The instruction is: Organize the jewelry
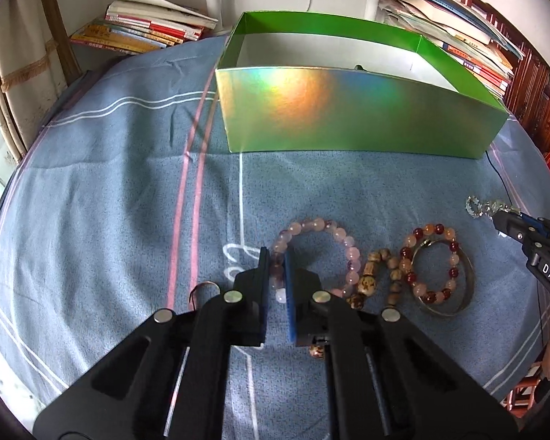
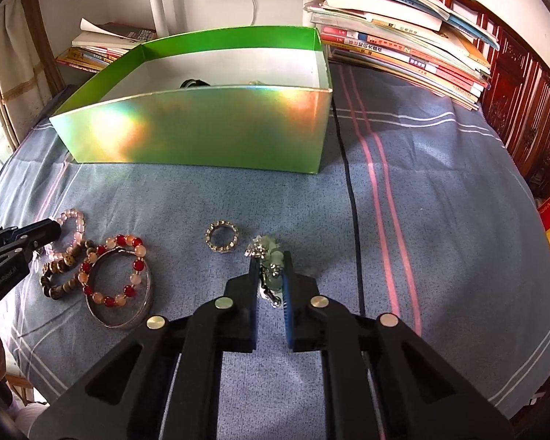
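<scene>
four bracelets [image 2: 114,270], one bangle [image 2: 121,321], one box [image 2: 201,128]

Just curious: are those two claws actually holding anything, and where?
Left gripper pinches the pink bead bracelet at its left side; right gripper clamps the green-and-silver charm mid-length.

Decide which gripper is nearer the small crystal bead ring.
Right. The right gripper holds a green charm piece just beside the crystal bead ring; the left gripper grips the pink bracelet farther off.

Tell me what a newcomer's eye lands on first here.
The shiny green box at the back of the blue cloth. Then the left gripper closing around the pink bead bracelet, and the right gripper around a green-and-silver charm piece.
</scene>
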### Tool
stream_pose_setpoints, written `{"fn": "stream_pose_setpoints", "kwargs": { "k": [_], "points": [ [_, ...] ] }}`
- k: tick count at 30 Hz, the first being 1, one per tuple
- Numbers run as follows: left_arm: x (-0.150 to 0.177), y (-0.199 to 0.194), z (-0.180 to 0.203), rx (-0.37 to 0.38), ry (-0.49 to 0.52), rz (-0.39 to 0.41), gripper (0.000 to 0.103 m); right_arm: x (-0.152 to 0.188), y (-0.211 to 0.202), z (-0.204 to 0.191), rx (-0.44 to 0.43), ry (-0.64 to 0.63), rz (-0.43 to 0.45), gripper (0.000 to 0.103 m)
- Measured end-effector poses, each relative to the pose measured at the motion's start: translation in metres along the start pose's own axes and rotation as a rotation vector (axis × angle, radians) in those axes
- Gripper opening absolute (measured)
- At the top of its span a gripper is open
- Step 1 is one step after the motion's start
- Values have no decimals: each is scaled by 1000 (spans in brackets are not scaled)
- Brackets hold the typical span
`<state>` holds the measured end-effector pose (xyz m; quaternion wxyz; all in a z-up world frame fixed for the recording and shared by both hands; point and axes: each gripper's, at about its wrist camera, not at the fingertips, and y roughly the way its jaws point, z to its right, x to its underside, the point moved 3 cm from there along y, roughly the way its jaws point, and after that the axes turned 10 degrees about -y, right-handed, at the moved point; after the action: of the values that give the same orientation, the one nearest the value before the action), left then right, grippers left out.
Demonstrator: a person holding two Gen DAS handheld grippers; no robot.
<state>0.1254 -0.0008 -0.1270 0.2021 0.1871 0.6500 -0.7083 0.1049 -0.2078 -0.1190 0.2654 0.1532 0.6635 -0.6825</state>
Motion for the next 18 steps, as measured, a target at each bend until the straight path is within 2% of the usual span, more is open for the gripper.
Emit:
{"fn": "stream_pose_setpoints", "kwargs": {
  "k": [10, 14, 18],
  "points": [
    [-15, -39, -4, 43, -7, 87, 8, -17, -44, 11, 19, 20, 107, 9],
    [-21, -59, 0, 55, 2, 130, 8, -19, -45, 11, 7, 26, 108, 9],
    [-28, -68, 4, 69, 17, 137, 8, -21, -39, 6, -24, 28, 81, 9]
  ]
}}
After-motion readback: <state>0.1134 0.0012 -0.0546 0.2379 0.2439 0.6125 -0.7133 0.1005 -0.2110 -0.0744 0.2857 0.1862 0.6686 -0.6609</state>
